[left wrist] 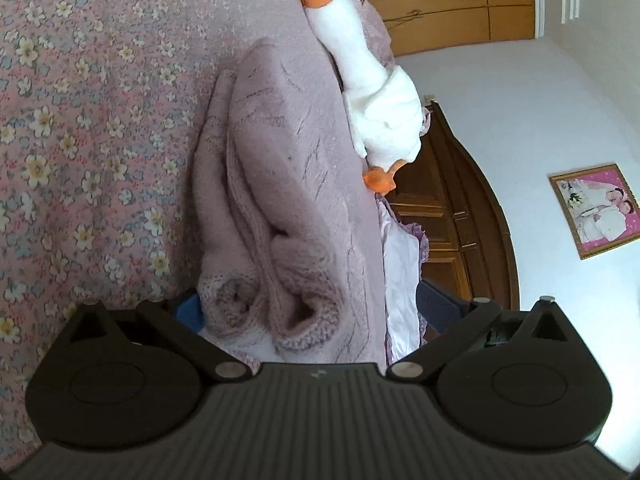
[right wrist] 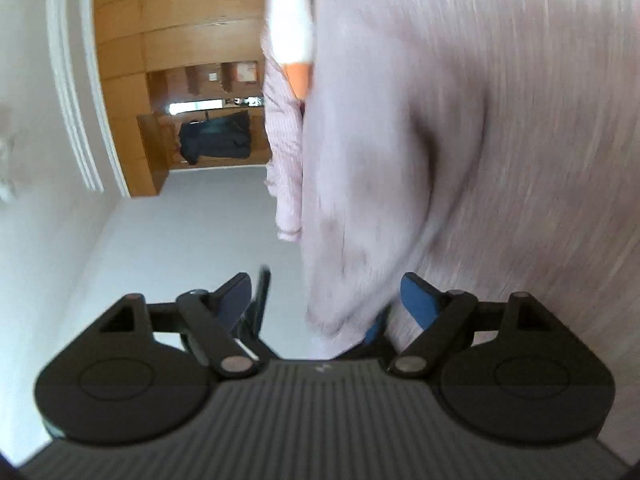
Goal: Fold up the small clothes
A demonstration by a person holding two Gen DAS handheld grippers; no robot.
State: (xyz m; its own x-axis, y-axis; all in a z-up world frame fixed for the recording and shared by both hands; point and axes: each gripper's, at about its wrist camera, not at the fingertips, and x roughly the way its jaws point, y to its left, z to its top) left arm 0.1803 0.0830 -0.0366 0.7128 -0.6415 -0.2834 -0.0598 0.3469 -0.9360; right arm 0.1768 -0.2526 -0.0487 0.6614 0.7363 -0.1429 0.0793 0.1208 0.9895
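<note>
Spreading wide, the left gripper [left wrist: 308,312] straddles the bunched pink knit garment [left wrist: 280,200] on the floral bedspread [left wrist: 80,120], with a plush goose [left wrist: 372,92] beyond. Only the right wrist view shows the right gripper [right wrist: 332,300], jaws parted around blurred pink cloth, and a wooden wardrobe [right wrist: 176,40].

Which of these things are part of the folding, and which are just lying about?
Part of the job: pink knitted garment; left tongs; right tongs, both open around its fabric.

Lying about: plush goose; floral bedsheet; framed photo; wooden headboard.
</note>
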